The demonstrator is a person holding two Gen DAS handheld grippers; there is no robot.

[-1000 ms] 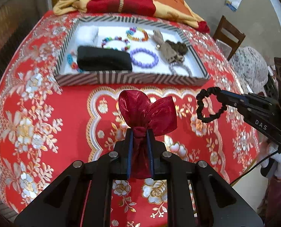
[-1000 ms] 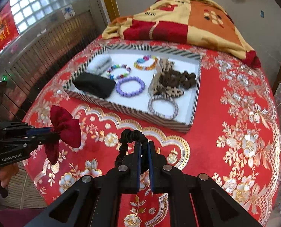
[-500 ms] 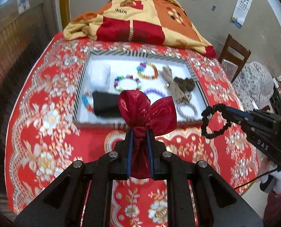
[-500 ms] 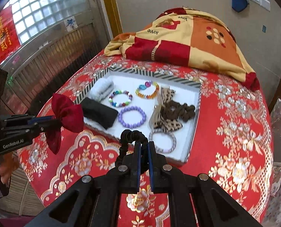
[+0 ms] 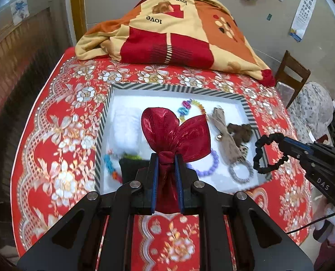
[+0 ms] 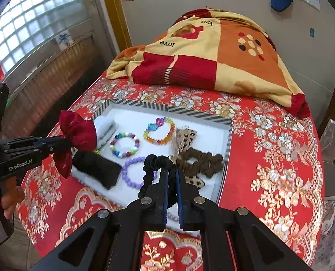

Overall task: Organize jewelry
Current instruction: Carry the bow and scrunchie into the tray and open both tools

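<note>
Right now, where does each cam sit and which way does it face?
Left wrist: on the left gripper, looking along its fingers over the tray toward the blanket; own fingers clamp a red pouch; right gripper enters at right with a black scrunchie.
Right wrist: on the right gripper, facing the same tray; own fingers clamp the scrunchie; left gripper and a hand at left.
Shared: tray, blanket, pouch, scrunchie.

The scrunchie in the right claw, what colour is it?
Plain black. The scrunchie shows best in the right wrist view, pinched in the right claw.
</note>
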